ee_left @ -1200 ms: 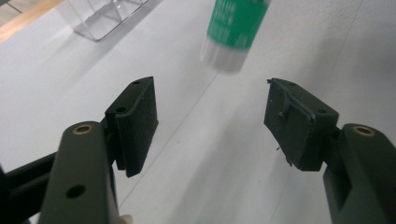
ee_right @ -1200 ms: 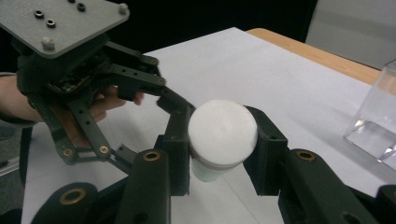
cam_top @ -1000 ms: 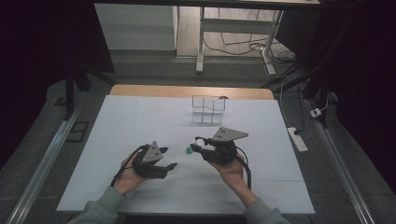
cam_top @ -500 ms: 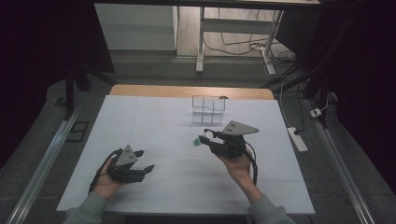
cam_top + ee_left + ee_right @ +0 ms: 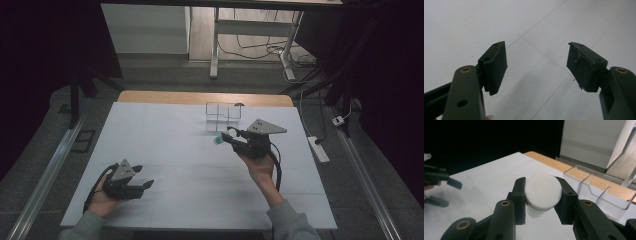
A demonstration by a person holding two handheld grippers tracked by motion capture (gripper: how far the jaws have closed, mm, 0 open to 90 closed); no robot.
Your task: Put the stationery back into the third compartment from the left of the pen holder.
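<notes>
My right gripper point(image 5: 229, 136) hovers above the white table point(image 5: 165, 135) at the right of centre, shut on a small container point(image 5: 543, 192) with a round white cap. In the high view the container point(image 5: 218, 140) shows a teal end pointing left. A clear plastic compartment box point(image 5: 223, 116) stands just behind it, also near the right edge as the clear box point(image 5: 596, 192) in the right gripper view. My left gripper point(image 5: 145, 185) rests low near the front left corner. Its jaws point(image 5: 537, 65) stand open with bare table between them.
The table's far edge is a wooden strip point(image 5: 200, 97). A power strip point(image 5: 318, 148) lies on the floor to the right, and a metal rail point(image 5: 45, 175) runs along the left. My left gripper point(image 5: 439, 183) appears far off in the right gripper view.
The two grippers have parted. My left one went left and toward the front edge, empty. My right one carried the container back and to the right, closer to the clear box.
</notes>
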